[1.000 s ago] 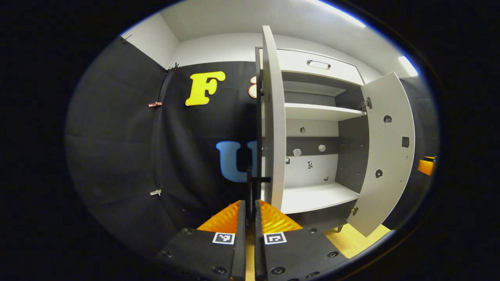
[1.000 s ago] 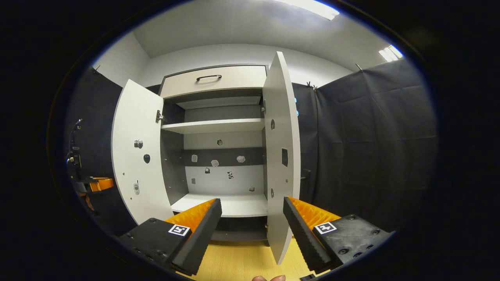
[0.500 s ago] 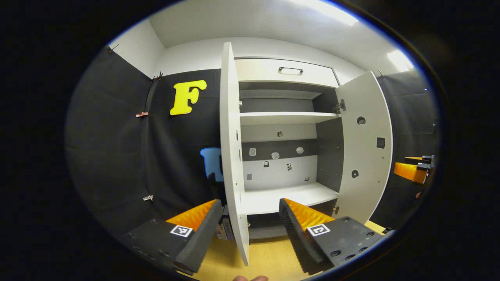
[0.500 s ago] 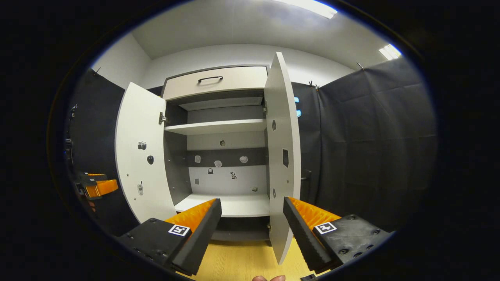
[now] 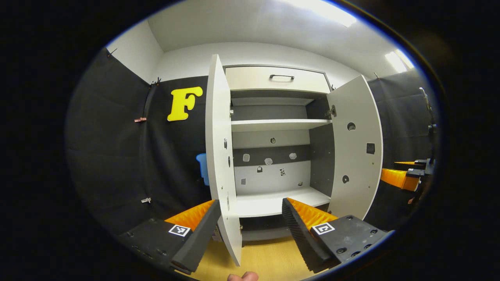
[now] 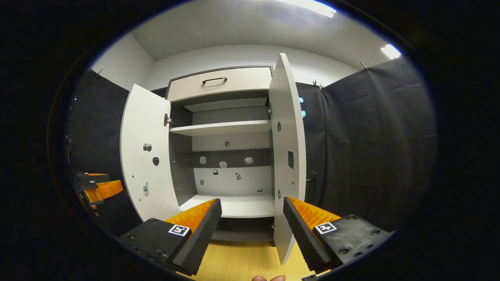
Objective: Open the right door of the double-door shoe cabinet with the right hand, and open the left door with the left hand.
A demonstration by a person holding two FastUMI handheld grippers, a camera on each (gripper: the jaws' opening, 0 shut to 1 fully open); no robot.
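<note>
Left gripper view: left claw (image 5: 249,230) wide astride left door (image 5: 219,164) edge; right claw (image 6: 252,230) wide beside right door (image 6: 287,156).

The double-door shoe cabinet (image 5: 273,125) stands upright on a wooden floor, its pale left door (image 5: 220,156) and right door (image 5: 357,144) both swung wide open, baring a dark interior with two white shelves beneath a closed top drawer.

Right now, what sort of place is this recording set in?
Probably a recording booth: black cloth walls surround a lone shoe cabinet, both doors open, on a light wooden floor.
</note>
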